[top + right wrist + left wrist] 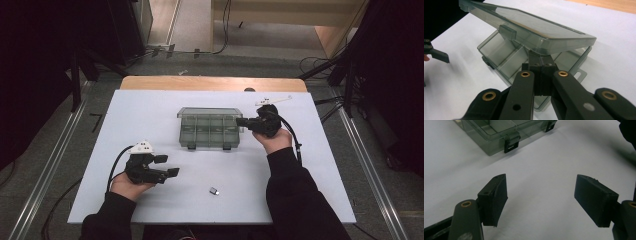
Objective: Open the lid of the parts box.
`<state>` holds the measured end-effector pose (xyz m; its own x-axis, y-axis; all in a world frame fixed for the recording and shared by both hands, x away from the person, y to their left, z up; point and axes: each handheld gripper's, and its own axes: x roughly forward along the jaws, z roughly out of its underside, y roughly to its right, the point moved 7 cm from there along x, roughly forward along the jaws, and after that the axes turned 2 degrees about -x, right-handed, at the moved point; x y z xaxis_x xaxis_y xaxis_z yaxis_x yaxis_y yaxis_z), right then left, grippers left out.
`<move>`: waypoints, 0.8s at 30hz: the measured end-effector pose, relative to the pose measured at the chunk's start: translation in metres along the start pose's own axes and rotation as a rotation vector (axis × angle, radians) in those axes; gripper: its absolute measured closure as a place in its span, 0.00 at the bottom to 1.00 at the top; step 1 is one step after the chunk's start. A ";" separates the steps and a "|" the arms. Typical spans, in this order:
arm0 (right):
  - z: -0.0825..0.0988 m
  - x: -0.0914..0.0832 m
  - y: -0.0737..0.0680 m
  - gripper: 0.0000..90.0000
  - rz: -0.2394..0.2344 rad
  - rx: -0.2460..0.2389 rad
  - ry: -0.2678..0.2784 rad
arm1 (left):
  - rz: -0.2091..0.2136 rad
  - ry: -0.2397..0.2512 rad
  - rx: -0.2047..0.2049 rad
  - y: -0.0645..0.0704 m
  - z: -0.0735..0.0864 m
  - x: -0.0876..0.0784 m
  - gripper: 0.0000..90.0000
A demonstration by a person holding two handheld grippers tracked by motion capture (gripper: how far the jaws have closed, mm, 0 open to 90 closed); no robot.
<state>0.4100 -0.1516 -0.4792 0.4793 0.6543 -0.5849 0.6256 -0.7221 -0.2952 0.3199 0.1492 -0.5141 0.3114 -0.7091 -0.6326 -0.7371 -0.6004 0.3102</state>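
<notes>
- The high view looks forward and down from above the person's side, taking in the whole white table (pixel 150 115) and the floor beyond.
- The left gripper view sits low and close over the table, looking along the left gripper (pixel 540 200) toward a near corner of the clear box (pixel 491 135).
- The right gripper view rides just behind the right gripper (pixel 541 68), pressed close against the same box, with its raised lid (pixel 529 27) above.
- All three views share the box and the white surface.
</notes>
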 end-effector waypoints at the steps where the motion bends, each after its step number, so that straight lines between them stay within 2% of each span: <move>1: 0.000 0.000 0.000 0.98 0.002 -0.005 0.000 | 0.002 -0.004 -0.011 -0.001 -0.001 -0.001 0.30; 3: -0.001 -0.001 0.000 0.98 0.017 -0.016 -0.006 | -0.002 -0.004 -0.025 -0.004 -0.004 -0.001 0.30; 5: -0.002 -0.002 0.001 0.98 0.011 -0.019 -0.005 | -0.010 -0.002 -0.026 -0.006 -0.007 -0.002 0.30; 10: -0.001 -0.001 0.001 0.98 -0.001 -0.011 -0.010 | -0.021 -0.005 -0.011 -0.010 -0.016 -0.004 0.30; 24: -0.004 0.000 0.001 0.98 0.001 -0.015 -0.016 | -0.023 -0.005 -0.031 -0.020 -0.037 0.001 0.30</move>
<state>0.4131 -0.1516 -0.4762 0.4701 0.6500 -0.5971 0.6343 -0.7192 -0.2834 0.3574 0.1468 -0.4949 0.3251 -0.6932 -0.6432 -0.7108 -0.6278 0.3173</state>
